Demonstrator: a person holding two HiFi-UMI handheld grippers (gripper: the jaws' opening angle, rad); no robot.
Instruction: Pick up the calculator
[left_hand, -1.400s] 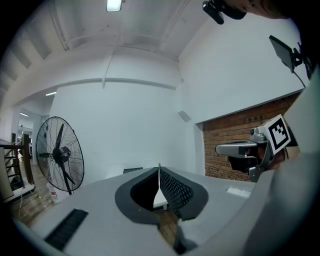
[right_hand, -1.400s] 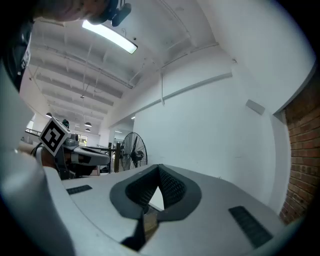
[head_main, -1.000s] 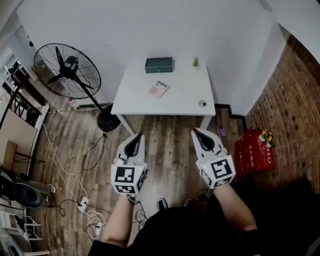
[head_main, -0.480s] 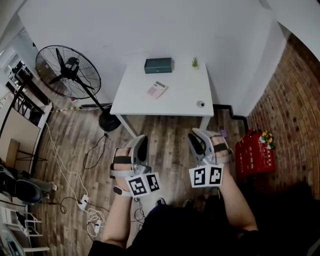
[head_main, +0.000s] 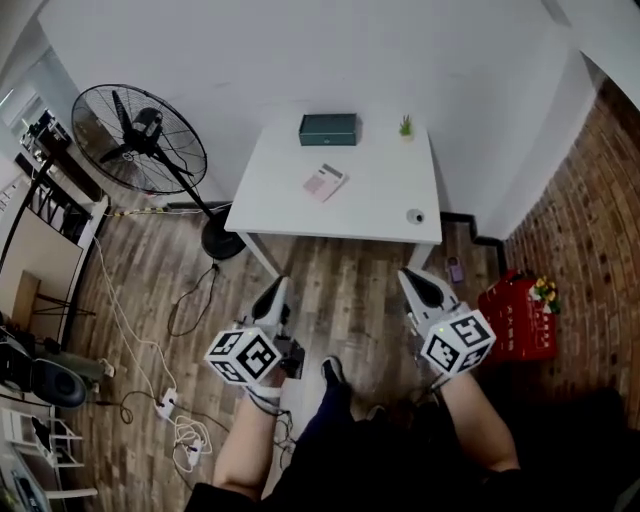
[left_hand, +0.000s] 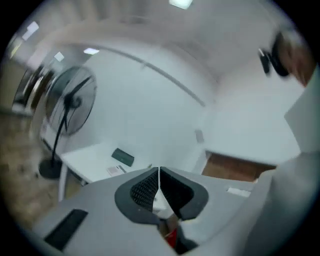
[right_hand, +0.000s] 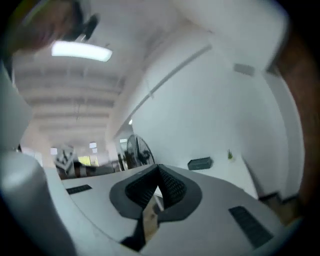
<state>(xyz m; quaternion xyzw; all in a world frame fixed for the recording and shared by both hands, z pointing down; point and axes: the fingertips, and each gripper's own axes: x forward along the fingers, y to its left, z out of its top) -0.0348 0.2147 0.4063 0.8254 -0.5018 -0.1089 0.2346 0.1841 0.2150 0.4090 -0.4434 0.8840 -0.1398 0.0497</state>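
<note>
A pale pink-and-white calculator (head_main: 324, 182) lies left of centre on the white table (head_main: 375, 200), well ahead of both grippers. In the left gripper view the calculator (left_hand: 116, 170) shows small, just left of the jaws. My left gripper (head_main: 278, 291) hangs over the wooden floor short of the table, jaws shut and empty. Level with it and farther right, my right gripper (head_main: 407, 277) is likewise shut with nothing in it. Both the left gripper (left_hand: 159, 173) and the right gripper (right_hand: 159, 170) show their jaws touching in their own views. The right gripper's jaws hide the calculator in its view.
A dark green box (head_main: 328, 128) and a small plant (head_main: 405, 125) stand at the table's far edge, a small round object (head_main: 415, 216) near its front right corner. A standing fan (head_main: 140, 140) is at the left, a red basket (head_main: 520, 320) at the right, cables (head_main: 170, 400) on the floor.
Both grippers rolled to one side half a second ago and have rolled back, marker cubes facing up again. The right gripper has shifted right and lower. The calculator has not moved.
</note>
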